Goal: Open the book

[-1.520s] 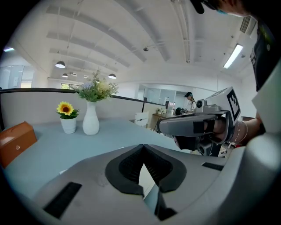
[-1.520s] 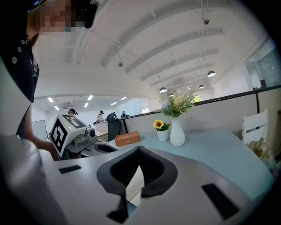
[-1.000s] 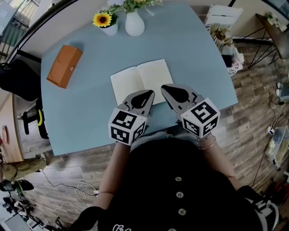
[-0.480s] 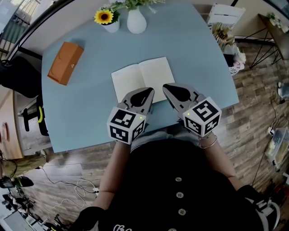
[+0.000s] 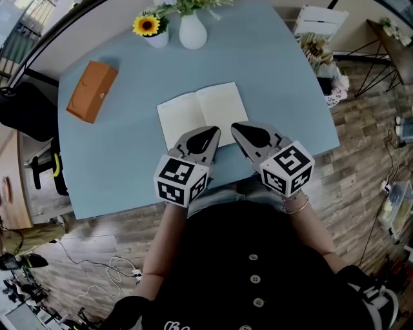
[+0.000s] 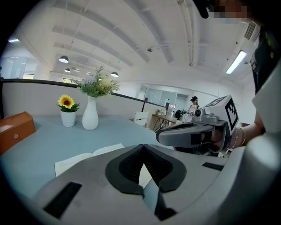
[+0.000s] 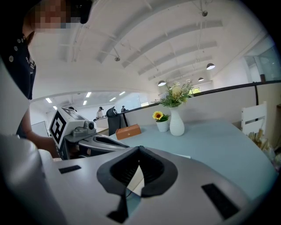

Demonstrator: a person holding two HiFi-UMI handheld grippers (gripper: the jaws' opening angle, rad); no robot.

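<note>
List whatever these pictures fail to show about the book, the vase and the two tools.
- Book: in the head view its near edge is covered by the left tool and right tool.
- Any print in it: too small in the head view, and each tool view shows only a sliver past the tool's body.
- White vase: its flowers are cut off by the head view's top edge.
- Orange box: shut, contents hidden.

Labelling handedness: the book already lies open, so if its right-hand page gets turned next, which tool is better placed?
Right, probably. The right tool points at the outer near corner of the book's right page, while the left tool points near the spine. Both are shut, so it would need opening first.
</note>
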